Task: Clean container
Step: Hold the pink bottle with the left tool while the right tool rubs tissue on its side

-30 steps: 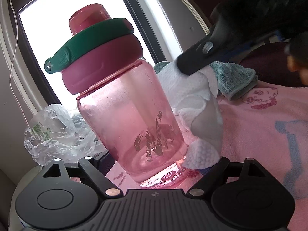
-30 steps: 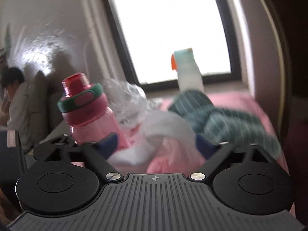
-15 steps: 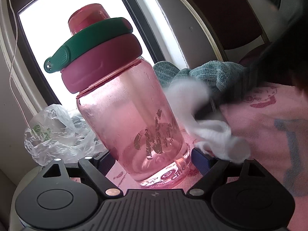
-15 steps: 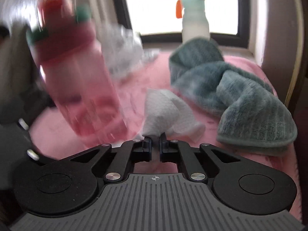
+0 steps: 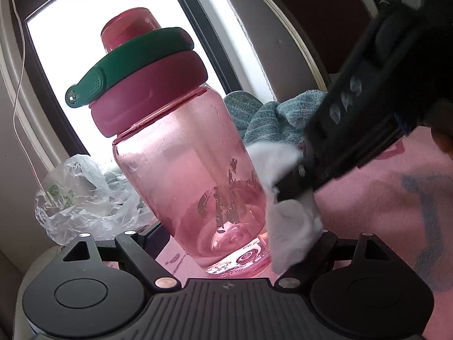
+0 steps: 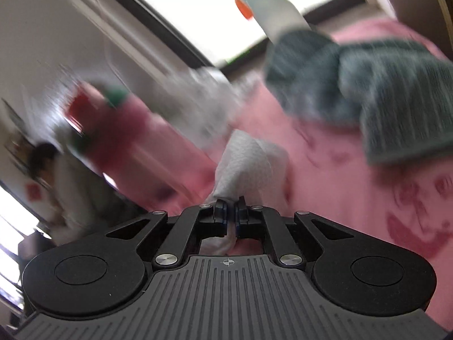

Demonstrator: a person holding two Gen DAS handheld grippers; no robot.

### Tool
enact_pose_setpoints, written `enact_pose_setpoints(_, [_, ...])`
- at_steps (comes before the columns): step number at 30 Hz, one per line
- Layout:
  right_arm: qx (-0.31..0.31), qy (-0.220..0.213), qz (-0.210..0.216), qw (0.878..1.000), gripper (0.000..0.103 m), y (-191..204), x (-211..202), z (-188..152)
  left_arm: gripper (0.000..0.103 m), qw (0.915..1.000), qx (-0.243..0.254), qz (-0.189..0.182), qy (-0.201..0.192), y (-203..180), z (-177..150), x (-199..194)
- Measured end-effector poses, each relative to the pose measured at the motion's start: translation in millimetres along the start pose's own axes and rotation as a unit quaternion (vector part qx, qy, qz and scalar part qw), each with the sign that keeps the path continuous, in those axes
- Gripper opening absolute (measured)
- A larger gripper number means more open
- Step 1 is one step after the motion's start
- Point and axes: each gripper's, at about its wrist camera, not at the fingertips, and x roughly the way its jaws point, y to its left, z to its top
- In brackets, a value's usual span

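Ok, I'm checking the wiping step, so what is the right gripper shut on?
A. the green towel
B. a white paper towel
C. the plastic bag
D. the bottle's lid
B: the right gripper is pinched on the white paper towel, held beside the pink bottle.

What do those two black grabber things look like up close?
Both are matte black plastic. The left gripper and the right gripper each have a ribbed grey-black body, two round discs at the sides, slanted link bars with shiny silver bolts, and a tiny crosshair mark in the middle. The right gripper's fingers have blue edges.
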Motion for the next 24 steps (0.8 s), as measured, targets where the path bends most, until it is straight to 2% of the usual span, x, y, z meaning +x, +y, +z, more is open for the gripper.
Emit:
enact_pose_setpoints(2, [-0.007, -0.012, 0.006, 1.000, 0.007, 2.7, -5.4, -0.1, 0.083, 1.0000, -0.003, -0.002, 0.000, 1.5, -0.2, 0.0])
enact_pose_setpoints(3, [-0.010, -0.032, 0.023, 0.999, 0.007, 3.7, -12.7, 0.1, 0.083, 1.0000, -0.003, -0.002, 0.000, 1.7, -0.2, 0.1])
enact_pose_setpoints(5, [-0.002, -0.094, 0.095, 0.991, 0.008, 3.8, -35.0, 2.7, 0.083, 1.0000, 0.001, -0.001, -0.001, 0.9, 0.0, 0.2])
enact_pose_setpoints(6, [0.005, -0.113, 0.127, 0.985, 0.007, 2.8, -42.0, 4.0, 0.083, 1.0000, 0.001, 0.000, 0.000, 0.7, 0.0, 0.3])
enact_pose_setpoints(7, [0.010, -0.115, 0.139, 0.984, 0.007, 2.0, -43.2, 4.4, 0.083, 1.0000, -0.002, -0.001, 0.000, 1.4, -0.1, 0.5])
enact_pose_setpoints(8, [0.009, -0.104, 0.124, 0.987, 0.007, 2.0, -39.3, 4.0, 0.083, 1.0000, -0.004, -0.002, 0.000, 2.1, -0.1, 0.5])
enact_pose_setpoints(10, [-0.008, -0.048, 0.052, 0.997, 0.008, 3.6, -20.8, 0.0, 0.083, 1.0000, -0.001, -0.001, 0.000, 1.1, -0.1, 0.4])
enact_pose_setpoints(12, [-0.021, 0.006, -0.007, 1.000, 0.009, 5.5, -1.3, -6.6, 0.085, 0.9999, 0.010, 0.005, 0.006, -3.0, -0.5, 1.9])
enact_pose_setpoints(13, [-0.025, 0.013, -0.016, 0.999, 0.009, 6.5, 1.6, -7.5, 0.085, 0.9999, 0.012, 0.007, 0.007, -3.7, -0.3, 2.0])
enact_pose_setpoints(16, [-0.014, -0.004, -0.021, 1.000, 0.009, 3.0, -2.0, -5.3, 0.088, 0.9997, 0.007, 0.013, 0.022, -0.8, 1.1, -4.1])
enact_pose_setpoints(19, [-0.001, -0.061, -0.030, 0.998, 0.009, 1.2, -10.7, -1.8, 0.088, 0.9991, -0.016, 0.022, 0.033, 4.0, 3.5, -17.0])
enact_pose_setpoints(22, [0.014, -0.109, -0.032, 0.993, 0.009, 1.9, -11.3, 3.7, 0.088, 0.9994, -0.019, 0.011, 0.025, 4.3, 5.8, -26.3])
enact_pose_setpoints(24, [0.026, -0.117, -0.018, 0.993, 0.009, 2.5, -7.5, 7.9, 0.087, 0.9999, -0.012, -0.005, 0.010, 0.5, 6.7, -27.4])
